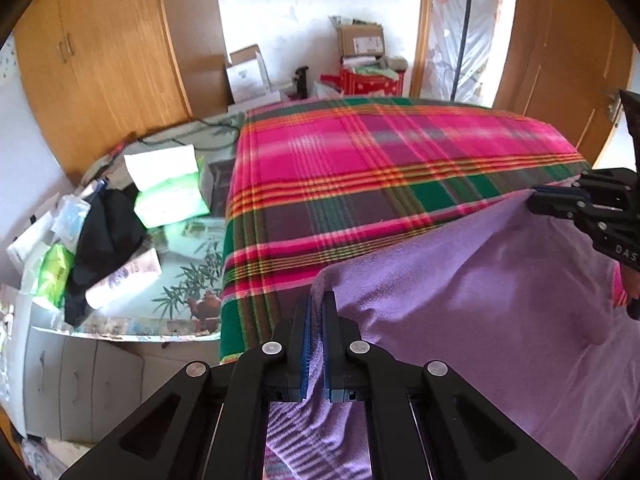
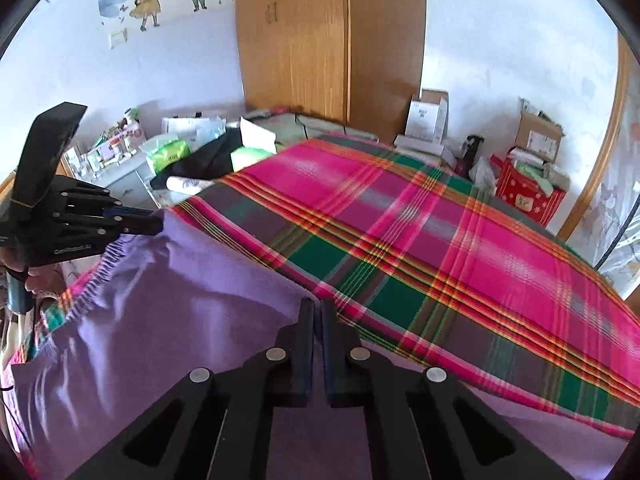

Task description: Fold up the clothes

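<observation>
Now both claws, left (image 1: 316,312) and right (image 2: 317,316), clamp the purple cloth's (image 1: 500,292) edge above the plaid blanket (image 2: 440,240).

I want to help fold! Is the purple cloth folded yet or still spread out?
Still spread out, not folded. The purple cloth hangs stretched between the left tool and right tool, each pinching a corner above the plaid blanket.

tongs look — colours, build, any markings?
Both tongs are matte black with angular linkage arms, silver round pivot pins and cut-out slots. Left tongs have blue pads on the inner finger faces. Right tongs look alike; white lettering marks the bodies, too blurred to read fully.
</observation>
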Motion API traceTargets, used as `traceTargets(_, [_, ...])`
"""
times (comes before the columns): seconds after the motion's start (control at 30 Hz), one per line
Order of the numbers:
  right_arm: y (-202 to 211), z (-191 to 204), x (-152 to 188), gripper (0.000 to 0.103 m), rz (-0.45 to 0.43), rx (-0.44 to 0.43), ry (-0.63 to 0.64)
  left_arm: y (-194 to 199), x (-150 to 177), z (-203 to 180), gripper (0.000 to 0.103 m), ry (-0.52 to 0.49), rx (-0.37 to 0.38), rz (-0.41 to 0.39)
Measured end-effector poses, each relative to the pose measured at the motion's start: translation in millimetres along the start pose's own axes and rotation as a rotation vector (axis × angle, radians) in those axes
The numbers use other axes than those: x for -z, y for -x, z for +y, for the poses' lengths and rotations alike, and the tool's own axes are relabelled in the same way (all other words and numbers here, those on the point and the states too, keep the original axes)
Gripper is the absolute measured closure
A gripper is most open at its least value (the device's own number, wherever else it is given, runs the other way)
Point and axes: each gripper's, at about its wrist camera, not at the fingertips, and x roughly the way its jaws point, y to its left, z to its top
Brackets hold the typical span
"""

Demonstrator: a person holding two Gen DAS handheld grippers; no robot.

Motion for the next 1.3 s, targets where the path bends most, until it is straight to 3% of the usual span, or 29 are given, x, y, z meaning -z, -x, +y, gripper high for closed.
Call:
traceTargets(0.67, [109,59,36,0.1,-0.105,0.054,0.002,106,48,-32,0.099,0.0,-0.016,-0.134])
traceTargets(1.3, [173,110,97,0.1,-0.117,0.04,0.022,169,113,-64,0.098,-0.031,-0.045,-0.164])
